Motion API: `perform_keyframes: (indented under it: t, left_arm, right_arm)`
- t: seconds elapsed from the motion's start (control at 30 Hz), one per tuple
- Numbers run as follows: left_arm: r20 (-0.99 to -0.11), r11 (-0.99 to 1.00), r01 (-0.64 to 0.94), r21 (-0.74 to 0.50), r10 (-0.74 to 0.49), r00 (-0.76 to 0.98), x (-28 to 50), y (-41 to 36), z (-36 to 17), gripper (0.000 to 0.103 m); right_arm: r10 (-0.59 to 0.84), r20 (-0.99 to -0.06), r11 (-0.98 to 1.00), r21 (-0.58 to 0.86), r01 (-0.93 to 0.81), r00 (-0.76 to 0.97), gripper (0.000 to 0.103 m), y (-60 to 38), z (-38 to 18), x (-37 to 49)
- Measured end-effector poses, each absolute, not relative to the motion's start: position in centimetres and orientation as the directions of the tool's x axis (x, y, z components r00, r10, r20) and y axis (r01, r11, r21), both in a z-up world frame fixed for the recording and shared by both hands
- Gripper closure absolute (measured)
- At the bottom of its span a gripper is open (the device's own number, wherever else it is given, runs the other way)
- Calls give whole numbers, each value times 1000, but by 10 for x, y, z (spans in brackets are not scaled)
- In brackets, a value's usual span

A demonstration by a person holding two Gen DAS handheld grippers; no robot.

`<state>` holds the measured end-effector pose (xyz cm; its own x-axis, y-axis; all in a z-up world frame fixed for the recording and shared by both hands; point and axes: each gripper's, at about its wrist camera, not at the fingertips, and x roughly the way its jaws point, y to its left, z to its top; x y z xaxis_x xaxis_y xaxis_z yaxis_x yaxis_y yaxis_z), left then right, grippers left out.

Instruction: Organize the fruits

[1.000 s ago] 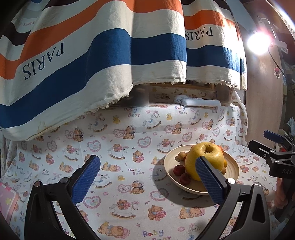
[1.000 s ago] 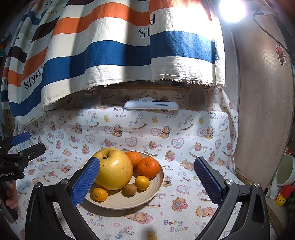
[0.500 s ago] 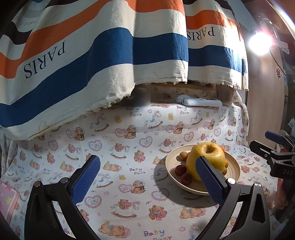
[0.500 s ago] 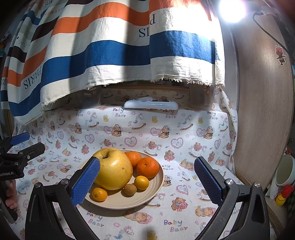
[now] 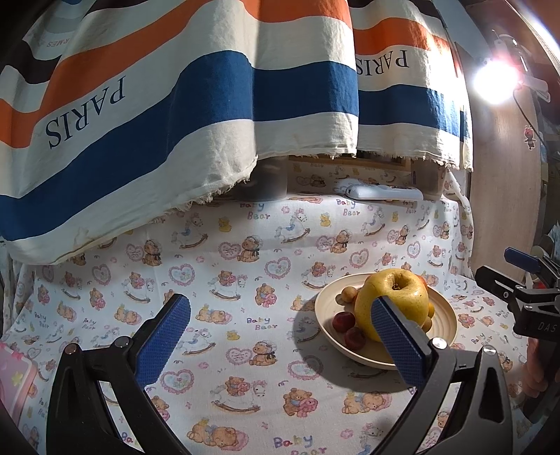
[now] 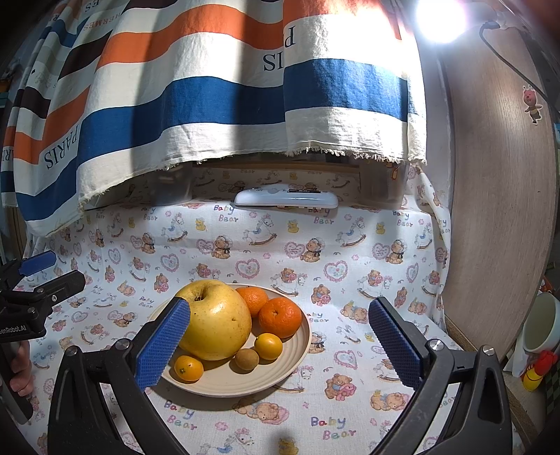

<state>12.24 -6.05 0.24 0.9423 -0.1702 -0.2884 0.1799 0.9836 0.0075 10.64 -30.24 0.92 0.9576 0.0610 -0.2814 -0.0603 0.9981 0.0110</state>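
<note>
Risks first, biggest item down. The apple (image 6: 215, 320) fills the left half of the plate (image 6: 297, 353), smooth and round; judged likely to slip from flat pads or roll and knock the smaller fruit out if nudged. The plate is shallow and sits on loose printed cloth (image 6: 350, 259); a sideways push could slide it or ruck the cloth. Two oranges (image 6: 279, 316) sit touching behind the apple, so a wide reach for one may bump the other. Two small yellow citrus (image 6: 268, 345) and a brown round fruit (image 6: 246, 358) lie close at the plate's front; small targets, easily pinched badly and flicked off. From the left view, two dark red fruits (image 5: 354, 337) and a pale one (image 5: 350, 293) lie on the far side of the apple, hidden from the right view.

Right gripper (image 6: 278, 346): fingers wide apart, holding nothing, hovering over the plate. Left gripper (image 5: 280, 346): fingers wide apart, holding nothing, left of the plate. The two could collide over the plate.

Around: striped PARIS cloth (image 6: 210, 105) hangs low at the back; white remote (image 6: 286, 198) under it, well apart. Lamp (image 6: 440, 17) glares. Mug (image 6: 540, 323) at right edge, pink box (image 5: 15, 378) at left. No second container visible for sorting.
</note>
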Motion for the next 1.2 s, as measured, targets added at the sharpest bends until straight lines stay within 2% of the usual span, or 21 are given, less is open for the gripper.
perform_keyframes:
  t: [1.2]
  left_arm:
    - [-304,986,169,-1,-162,939,126,-58,1,0]
  right_arm:
    - [63,-282,998,10,-63,957,1,-304,9,107]
